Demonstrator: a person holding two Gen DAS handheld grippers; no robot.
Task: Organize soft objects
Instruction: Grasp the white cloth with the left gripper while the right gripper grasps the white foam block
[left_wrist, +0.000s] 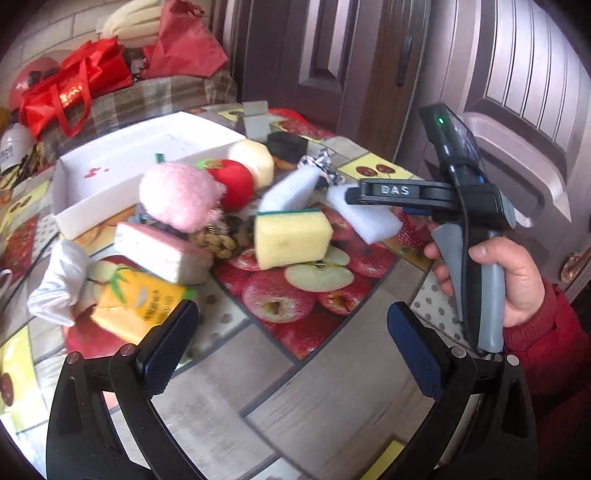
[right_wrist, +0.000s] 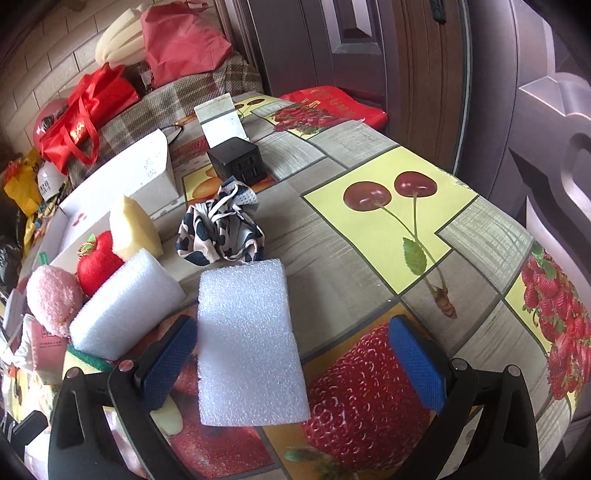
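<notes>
**A:** Right gripper (right_wrist: 291, 363) is spread wide, holding nothing; white foam block (right_wrist: 251, 343) lies between the fingers, hugging the nine o'clock pad.

**B:** Left gripper (left_wrist: 291, 345) gapes empty too. Off-centre squeeze might skid the foam.

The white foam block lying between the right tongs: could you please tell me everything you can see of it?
The white foam block is a flat rectangular slab with a fine bubbly texture, apparently soft packing foam, clean and undamaged. It lies flat on the fruit-print tablecloth, its long side pointing away from the camera, between the open right tongs. Its left edge is at or very near the left pad; the right pad stands well clear. A second white foam block lies just left of it.
</notes>
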